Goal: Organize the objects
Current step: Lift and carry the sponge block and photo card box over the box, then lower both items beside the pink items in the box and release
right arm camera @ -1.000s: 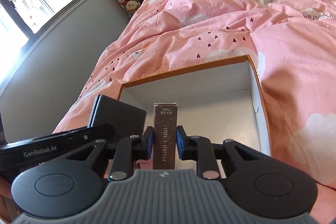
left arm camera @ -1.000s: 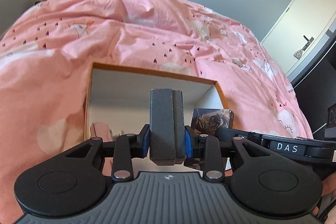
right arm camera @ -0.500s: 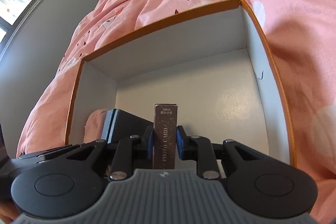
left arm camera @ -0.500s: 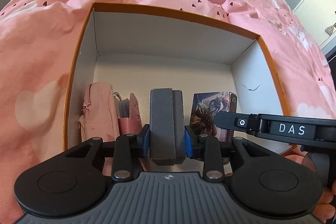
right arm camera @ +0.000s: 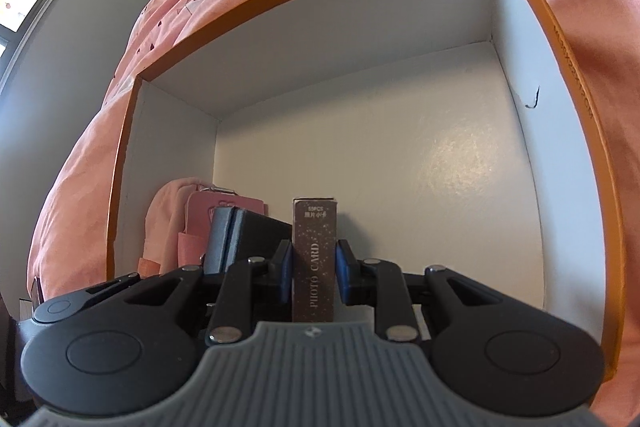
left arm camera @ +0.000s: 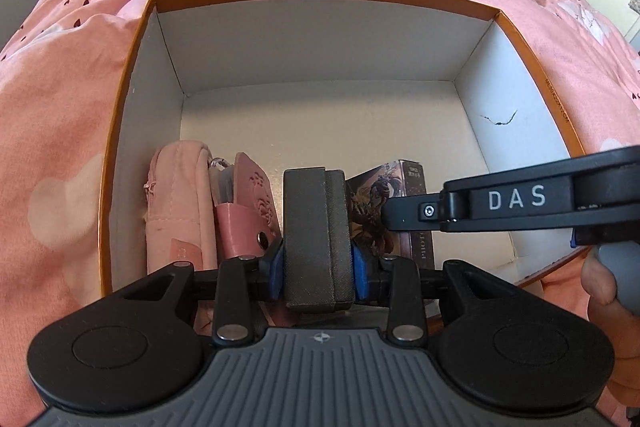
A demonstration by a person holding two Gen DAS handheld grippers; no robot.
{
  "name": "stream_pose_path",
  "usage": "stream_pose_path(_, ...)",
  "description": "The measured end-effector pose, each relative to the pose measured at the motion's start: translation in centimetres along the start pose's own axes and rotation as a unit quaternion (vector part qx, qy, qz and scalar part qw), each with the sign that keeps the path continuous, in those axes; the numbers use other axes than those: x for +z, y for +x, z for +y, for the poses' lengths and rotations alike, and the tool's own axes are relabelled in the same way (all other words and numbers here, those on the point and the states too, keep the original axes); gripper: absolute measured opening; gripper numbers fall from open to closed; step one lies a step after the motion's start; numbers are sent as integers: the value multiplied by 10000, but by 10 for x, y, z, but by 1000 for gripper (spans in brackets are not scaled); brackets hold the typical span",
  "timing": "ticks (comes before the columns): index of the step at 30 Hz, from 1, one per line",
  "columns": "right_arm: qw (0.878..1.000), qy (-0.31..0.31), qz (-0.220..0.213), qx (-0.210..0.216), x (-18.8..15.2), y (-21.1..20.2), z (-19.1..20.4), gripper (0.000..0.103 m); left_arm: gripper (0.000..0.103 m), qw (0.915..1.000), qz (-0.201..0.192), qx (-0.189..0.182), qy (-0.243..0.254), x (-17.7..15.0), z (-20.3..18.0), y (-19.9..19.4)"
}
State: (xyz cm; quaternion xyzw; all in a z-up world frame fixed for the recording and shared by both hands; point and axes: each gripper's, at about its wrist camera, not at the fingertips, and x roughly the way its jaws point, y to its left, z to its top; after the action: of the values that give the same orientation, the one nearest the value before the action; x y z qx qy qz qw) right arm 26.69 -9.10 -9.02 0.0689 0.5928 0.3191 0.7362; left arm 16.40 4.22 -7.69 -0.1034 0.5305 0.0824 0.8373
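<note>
Setting: an orange-rimmed box (left arm camera: 124,131) with white inner walls sits on a pink quilt (left arm camera: 60,75) printed with small hearts.
Left gripper (left arm camera: 318,263): clamped on a dark grey case (left arm camera: 316,227), held upright on its narrow edge, low inside the box near the front wall.
Right gripper (right arm camera: 314,275): its blue pads bracket a brown card box (right arm camera: 314,259) lettered "PHOTO CARD", held upright inside the box; a sliver of gap shows at the right pad.
Order in the box, left-wrist view: pink pouch (left arm camera: 176,203) by the left wall, then a pink wallet (left arm camera: 248,207) just beside it, then the grey case, then the card box (left arm camera: 384,211) to its right.
Card box, left-wrist view: illustrated face toward the case, partly hidden by the right tool's black body marked "DAS" (left arm camera: 516,197).
Contact: whether the case and the card box rest on the floor of the box cannot be told.
Rest of box: white floor (right arm camera: 420,155) beyond the items; a small dark mark (left arm camera: 498,119) on the right wall.
</note>
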Motion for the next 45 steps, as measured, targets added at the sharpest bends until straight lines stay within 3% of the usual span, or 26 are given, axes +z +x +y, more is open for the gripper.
stream_pose_path(11,9997,-159,129,-145,2,10,12,24,49,9985,-109,-542,23,-1,15,-18)
stream_pose_path(15,9995,-195,158,-174,2,12,18,25,34,9982,-238,-556,37,-2,20,-29)
stream_pose_path(21,9992,-236,242,-200,4,19,27,25,21,9977,-316,-601,56,-1,25,-31)
stream_pose_path(37,9998,169,91,73,-3,7,17,28,19,9978,-353,-560,102,-6,25,-24)
stream_pose_path(41,9993,350,17,116,-9,1,10,17,18,9980,-367,-518,74,-5,25,-24)
stream_pose_path(45,9986,511,-59,69,-12,0,3,15,17,9979,-367,-530,52,-4,27,-23)
